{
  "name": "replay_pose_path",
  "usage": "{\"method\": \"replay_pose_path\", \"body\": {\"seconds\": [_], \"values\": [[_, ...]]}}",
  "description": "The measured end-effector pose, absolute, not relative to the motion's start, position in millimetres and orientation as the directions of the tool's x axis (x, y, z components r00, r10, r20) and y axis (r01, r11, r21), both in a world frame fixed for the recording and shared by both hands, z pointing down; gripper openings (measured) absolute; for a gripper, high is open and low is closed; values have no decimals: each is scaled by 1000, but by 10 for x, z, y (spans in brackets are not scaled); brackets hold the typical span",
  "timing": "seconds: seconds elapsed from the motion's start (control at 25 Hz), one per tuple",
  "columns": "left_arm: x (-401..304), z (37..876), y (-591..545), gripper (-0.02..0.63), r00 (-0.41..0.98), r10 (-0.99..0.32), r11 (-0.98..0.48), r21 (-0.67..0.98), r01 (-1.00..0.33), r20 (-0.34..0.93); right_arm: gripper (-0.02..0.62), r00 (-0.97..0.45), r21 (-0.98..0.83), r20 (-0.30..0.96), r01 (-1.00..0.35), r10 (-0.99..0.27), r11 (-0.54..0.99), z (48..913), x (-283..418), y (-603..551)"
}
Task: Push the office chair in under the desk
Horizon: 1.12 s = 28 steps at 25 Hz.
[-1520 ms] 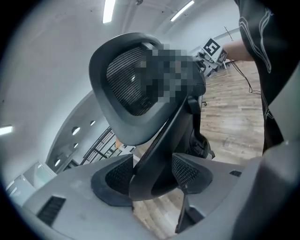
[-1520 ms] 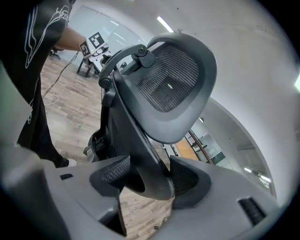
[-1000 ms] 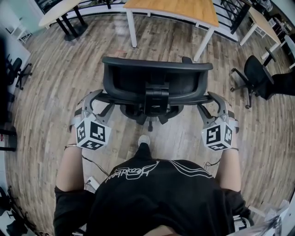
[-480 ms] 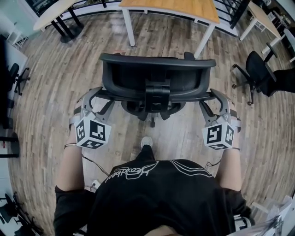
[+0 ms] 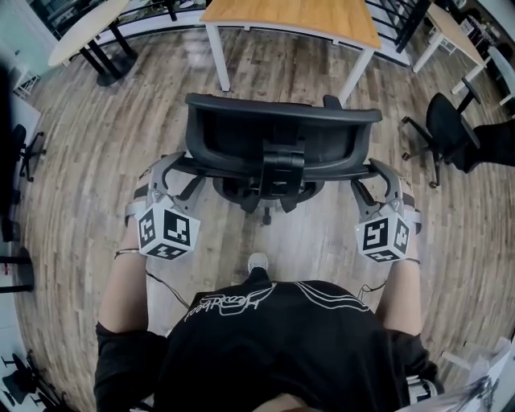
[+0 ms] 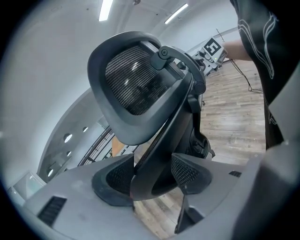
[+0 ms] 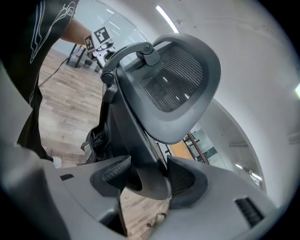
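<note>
office chair (image 5: 282,145): likely heavy, stiff, free-rolling | hold: backrest frame (image 6: 157,150) sides | left gripper (image 5: 171,167), right gripper (image 5: 372,170): fingers clamped on it

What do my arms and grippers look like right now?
Both left gripper and right gripper: grey curved frames, dark textured pads, each bearing a white cube with black square markers. Thin dark cables hang by the forearms. Short black sleeves, black shirt with white line print.

office chair (image 5: 282,138) to desk (image 5: 298,14): bare floor (image 5: 278,68) | right: second chair (image 5: 447,127)
</note>
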<state>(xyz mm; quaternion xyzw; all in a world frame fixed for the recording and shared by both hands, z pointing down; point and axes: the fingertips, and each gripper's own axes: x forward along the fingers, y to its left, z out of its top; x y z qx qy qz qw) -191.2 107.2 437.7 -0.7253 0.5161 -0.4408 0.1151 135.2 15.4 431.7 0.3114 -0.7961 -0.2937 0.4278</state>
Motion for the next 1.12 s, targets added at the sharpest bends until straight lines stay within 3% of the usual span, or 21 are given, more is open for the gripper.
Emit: {"method": "replay_pose_path", "body": {"seconds": [1.12], "values": [[-2344, 4415, -12, 250, 128, -856, -463, -635, -618, 500, 265, -388, 726, 501, -298, -773, 620, 4348, 981, -700]]}}
